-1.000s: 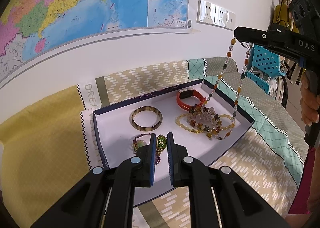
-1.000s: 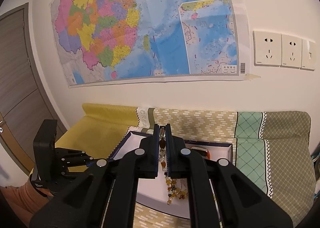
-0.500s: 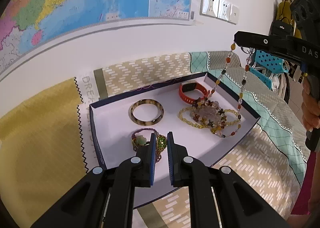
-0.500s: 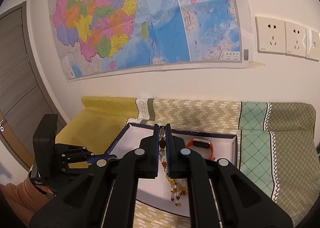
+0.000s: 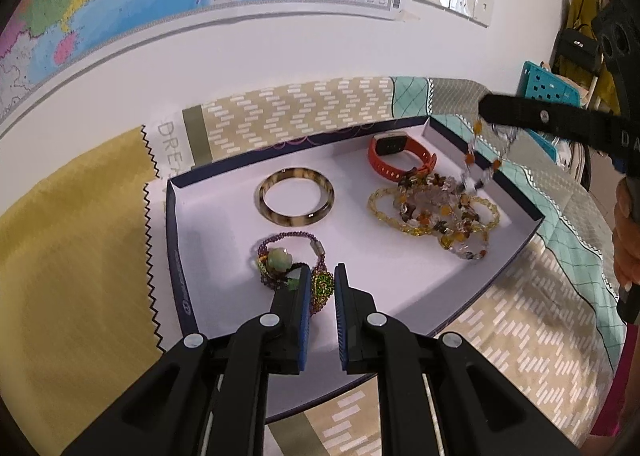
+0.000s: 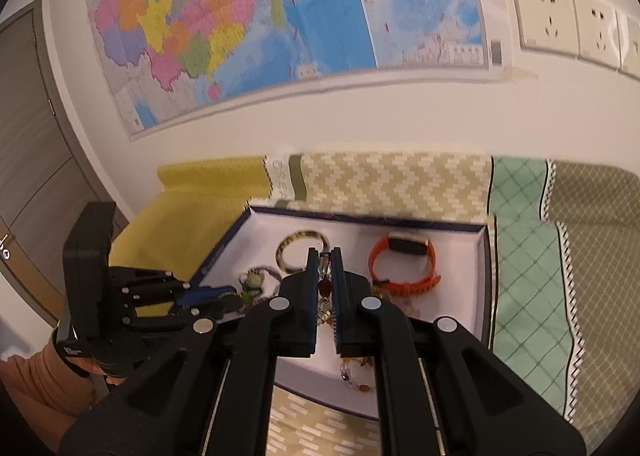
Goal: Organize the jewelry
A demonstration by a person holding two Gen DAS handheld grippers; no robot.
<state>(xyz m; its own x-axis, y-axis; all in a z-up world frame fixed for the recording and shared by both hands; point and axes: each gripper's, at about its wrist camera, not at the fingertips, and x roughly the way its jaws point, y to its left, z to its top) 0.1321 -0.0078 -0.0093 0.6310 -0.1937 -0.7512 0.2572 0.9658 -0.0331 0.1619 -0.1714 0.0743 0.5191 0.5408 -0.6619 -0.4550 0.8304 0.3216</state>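
**Necklace lowered into the tray**

Jewelry lies gathered in the shallow white tray with dark blue walls [image 5: 176, 240]: a mottled horn-coloured bangle [image 5: 294, 198], an orange wrist band [image 5: 400, 162], a purple beaded bracelet with green stones [image 5: 280, 262] and a heap of yellow and amber beads [image 5: 434, 210]. The right gripper [image 6: 325, 276] pinches the amber-and-clear beaded necklace [image 5: 472, 160], whose lower end rests on the heap while the upper part hangs. The left gripper [image 5: 322, 288], jaws nearly together and empty, hovers above the purple bracelet. Judged remaining: releasing the necklace; the pile looks unsorted.
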